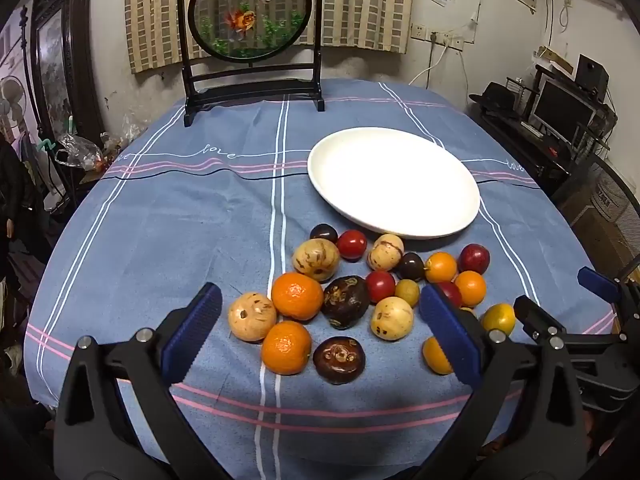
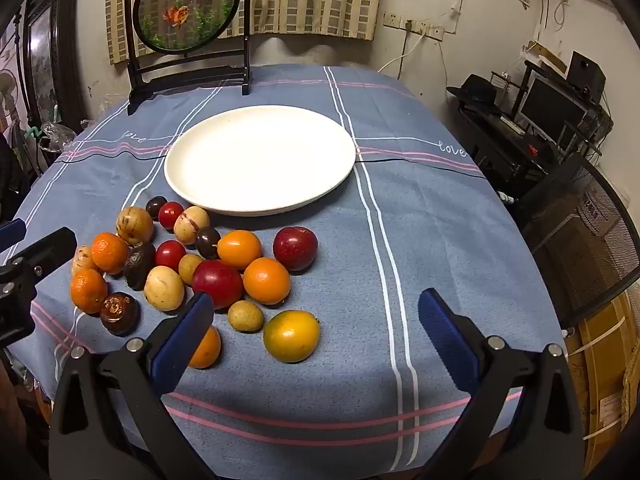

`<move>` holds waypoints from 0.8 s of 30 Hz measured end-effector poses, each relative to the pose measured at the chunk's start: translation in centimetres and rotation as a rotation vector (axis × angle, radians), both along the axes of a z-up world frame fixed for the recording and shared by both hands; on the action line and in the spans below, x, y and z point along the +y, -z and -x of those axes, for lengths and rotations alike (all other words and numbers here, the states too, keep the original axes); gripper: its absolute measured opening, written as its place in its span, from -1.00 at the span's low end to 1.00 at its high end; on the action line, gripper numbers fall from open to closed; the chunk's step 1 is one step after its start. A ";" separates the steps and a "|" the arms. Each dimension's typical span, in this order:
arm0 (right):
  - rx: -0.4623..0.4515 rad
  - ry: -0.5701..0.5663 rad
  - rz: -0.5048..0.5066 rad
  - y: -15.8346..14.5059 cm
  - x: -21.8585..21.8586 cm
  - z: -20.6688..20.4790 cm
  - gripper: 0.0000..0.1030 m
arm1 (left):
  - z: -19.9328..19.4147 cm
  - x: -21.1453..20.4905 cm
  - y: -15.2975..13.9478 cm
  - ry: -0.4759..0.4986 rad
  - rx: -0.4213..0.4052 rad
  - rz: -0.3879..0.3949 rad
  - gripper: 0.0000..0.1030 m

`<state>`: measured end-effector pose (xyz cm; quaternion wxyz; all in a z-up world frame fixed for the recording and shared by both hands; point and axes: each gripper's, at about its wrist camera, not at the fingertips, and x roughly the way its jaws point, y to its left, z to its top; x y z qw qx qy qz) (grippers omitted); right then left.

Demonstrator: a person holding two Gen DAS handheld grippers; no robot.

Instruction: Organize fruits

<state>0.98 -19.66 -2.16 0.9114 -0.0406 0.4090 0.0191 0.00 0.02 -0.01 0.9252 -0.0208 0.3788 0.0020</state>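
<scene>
Several fruits lie in a loose heap on the blue tablecloth: oranges (image 1: 297,295), tan round fruits (image 1: 315,259), dark brown fruits (image 1: 345,301), red cherry tomatoes (image 1: 351,244) and red plums (image 2: 295,248). A yellow-green orange (image 2: 291,335) lies nearest my right gripper. An empty white plate (image 1: 394,182) stands just behind the heap; it also shows in the right wrist view (image 2: 260,158). My left gripper (image 1: 320,332) is open and empty, low over the near fruits. My right gripper (image 2: 316,336) is open and empty, to the right of the heap.
A black-framed round goldfish screen (image 1: 250,40) stands at the table's far edge. The tablecloth (image 2: 420,240) has white and pink stripes. A desk with a monitor (image 2: 554,110) and a mesh chair (image 2: 588,232) stand to the right of the table.
</scene>
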 end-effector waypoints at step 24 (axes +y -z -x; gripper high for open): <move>0.007 -0.026 -0.009 0.1 0.6 0.2 0.97 | -0.1 0.1 0.4 -0.007 0.004 -0.014 0.96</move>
